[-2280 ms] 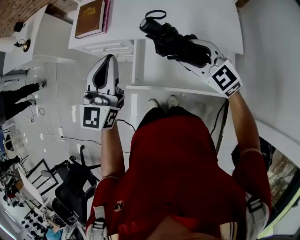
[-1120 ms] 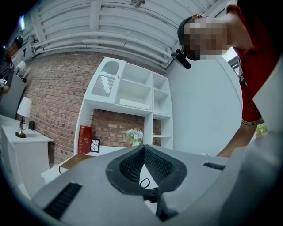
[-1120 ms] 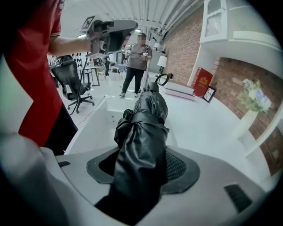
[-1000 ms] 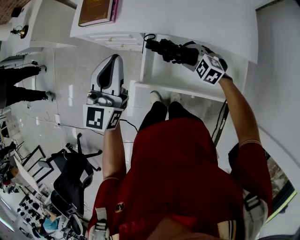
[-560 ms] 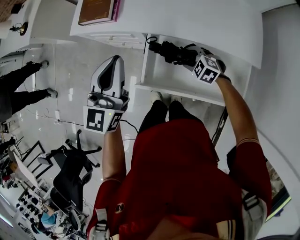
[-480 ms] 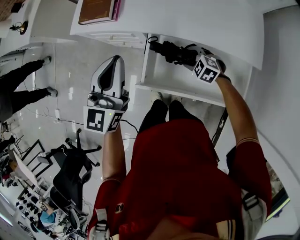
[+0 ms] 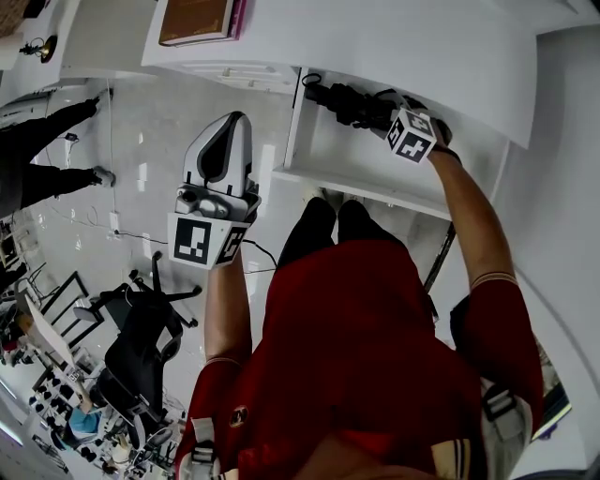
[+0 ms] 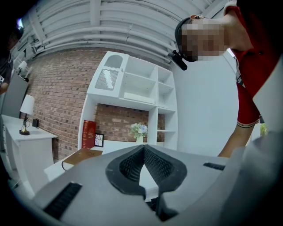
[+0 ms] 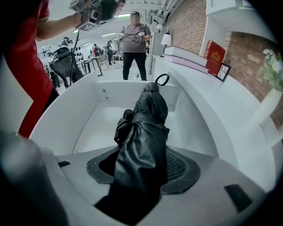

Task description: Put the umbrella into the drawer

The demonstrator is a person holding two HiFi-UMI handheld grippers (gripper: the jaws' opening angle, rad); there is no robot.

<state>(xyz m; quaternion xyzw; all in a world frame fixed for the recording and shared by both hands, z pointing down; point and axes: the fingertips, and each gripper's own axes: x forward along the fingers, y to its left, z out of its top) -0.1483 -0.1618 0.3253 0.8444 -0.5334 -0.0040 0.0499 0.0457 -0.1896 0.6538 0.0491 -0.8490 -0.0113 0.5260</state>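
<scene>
A folded black umbrella lies lengthwise over the open white drawer. Its strap loop points at the drawer's far end. My right gripper is shut on the umbrella's near end and tilts steeply down into the drawer. Whether the umbrella touches the drawer floor I cannot tell. My left gripper hangs level to the left of the drawer, over the floor. Its jaw tips meet and nothing is between them.
A brown book lies on the white desk top above the drawer. A red book and a lamp stand further along. A person stands beyond the drawer's end. An office chair is at lower left.
My right gripper has come down with the umbrella, from above the desk edge into the open drawer. The left gripper has stayed where it was.
</scene>
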